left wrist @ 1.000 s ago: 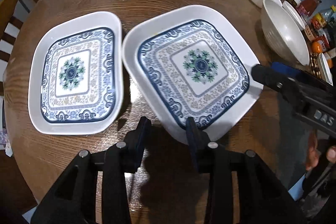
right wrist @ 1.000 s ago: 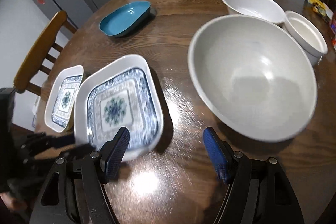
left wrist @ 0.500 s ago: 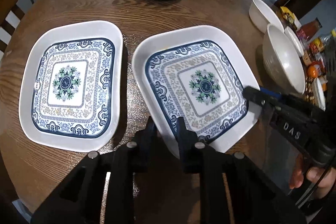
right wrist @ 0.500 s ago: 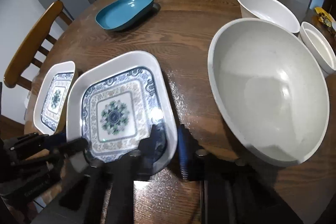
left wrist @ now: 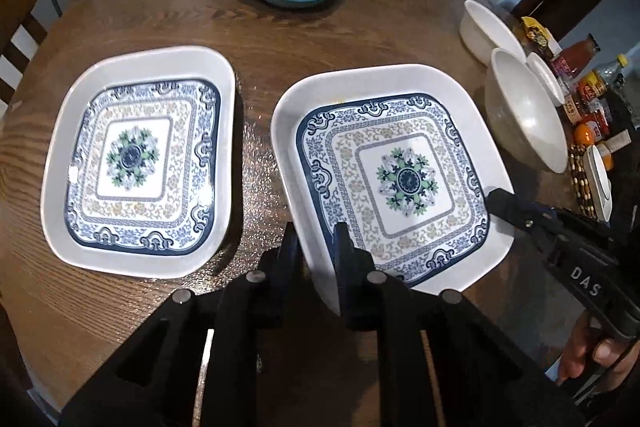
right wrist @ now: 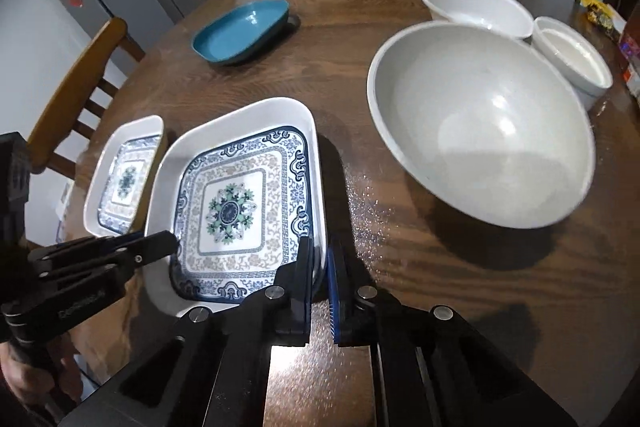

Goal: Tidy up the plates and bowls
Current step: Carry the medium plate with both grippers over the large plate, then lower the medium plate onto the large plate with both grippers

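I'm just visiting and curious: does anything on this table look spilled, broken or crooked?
Nothing looks broken. The patterned plate sits askew, gripped at two edges by both grippers, beside its matching plate. Fine sparkling specks, perhaps droplets or grains, lie on the table next to it.

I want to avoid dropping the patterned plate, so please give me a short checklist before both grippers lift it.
1. Left gripper shut on the near rim of the held plate: ok.
2. Right gripper shut on the plate's rim at another side: ok.
3. Grip depth: both grippers hold only the rim edge; firmness: cannot tell.
4. Second patterned plate lies apart from the held one: ok.
5. Large bowl stands near the plate; room for a lift: ok.
6. Plate already off the table: cannot tell.
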A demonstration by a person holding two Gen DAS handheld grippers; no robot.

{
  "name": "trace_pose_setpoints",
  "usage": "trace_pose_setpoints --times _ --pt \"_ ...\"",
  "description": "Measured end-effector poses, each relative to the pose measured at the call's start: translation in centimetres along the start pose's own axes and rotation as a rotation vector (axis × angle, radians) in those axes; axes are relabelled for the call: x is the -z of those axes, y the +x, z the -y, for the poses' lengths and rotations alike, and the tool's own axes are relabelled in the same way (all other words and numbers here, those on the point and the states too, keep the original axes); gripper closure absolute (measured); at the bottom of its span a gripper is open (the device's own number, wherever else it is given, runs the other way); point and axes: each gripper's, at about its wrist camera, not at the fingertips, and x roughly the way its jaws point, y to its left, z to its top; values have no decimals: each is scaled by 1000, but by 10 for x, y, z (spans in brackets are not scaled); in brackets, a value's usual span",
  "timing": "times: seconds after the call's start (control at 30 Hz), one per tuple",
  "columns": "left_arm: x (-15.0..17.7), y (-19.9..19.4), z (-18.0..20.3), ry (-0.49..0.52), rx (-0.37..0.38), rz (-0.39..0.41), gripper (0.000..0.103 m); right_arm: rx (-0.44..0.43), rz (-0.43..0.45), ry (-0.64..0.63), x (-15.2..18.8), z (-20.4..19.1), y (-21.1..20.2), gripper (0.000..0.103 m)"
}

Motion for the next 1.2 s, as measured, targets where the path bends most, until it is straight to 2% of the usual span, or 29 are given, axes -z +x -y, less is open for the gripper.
trace_pose_setpoints --times 0.27,0.53,0.9,1.2 --pt "-3 -34 -5 16 -2 90 89 -11 92 -11 -7 -17 -32 95" --pt "-5 -60 -32 -24 -48 158 89 -46 121 -71 -17 -52 -34 95" --pt "1 -74 -89 -131 -113 187 89 -105 87 -166 -27 -110 -11 94" --pt "0 -69 -119 -172 -145 167 89 -125 37 -194 -30 -134 12 94"
